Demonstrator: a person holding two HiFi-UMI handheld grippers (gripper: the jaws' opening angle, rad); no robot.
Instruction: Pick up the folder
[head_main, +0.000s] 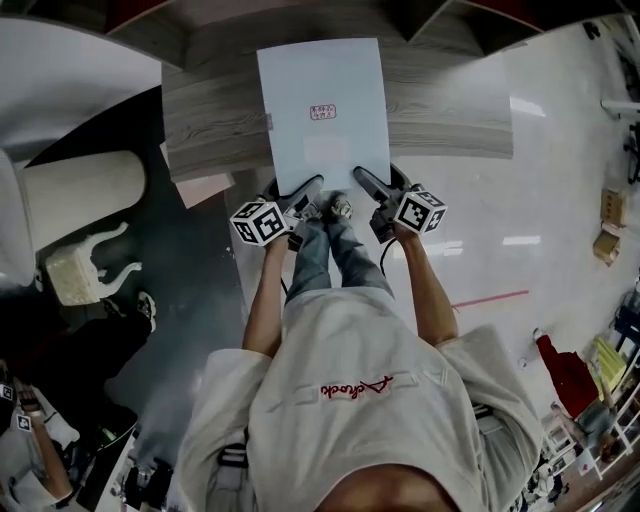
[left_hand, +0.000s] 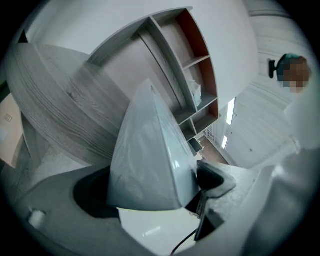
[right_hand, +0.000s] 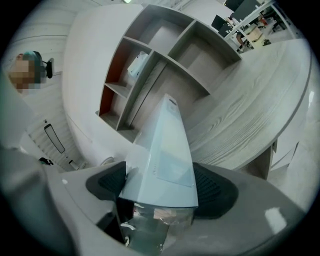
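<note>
We hold the folder (head_main: 322, 110) by its near edge, with the left tool (head_main: 303, 195) shut on one corner and the right tool (head_main: 372, 185) shut on the other. It reaches forward from both tools over the tabletop (head_main: 450, 110) and seems lifted clear, so the pick-up looks nearly done. The folder is a thin, glossy, pale blue rectangle with a small red-printed label (head_main: 323, 111). The tabletop is grey wood grain.

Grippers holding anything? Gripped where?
Both clamp the folder: left gripper at its near-left corner, right gripper at its near-right corner.
</note>
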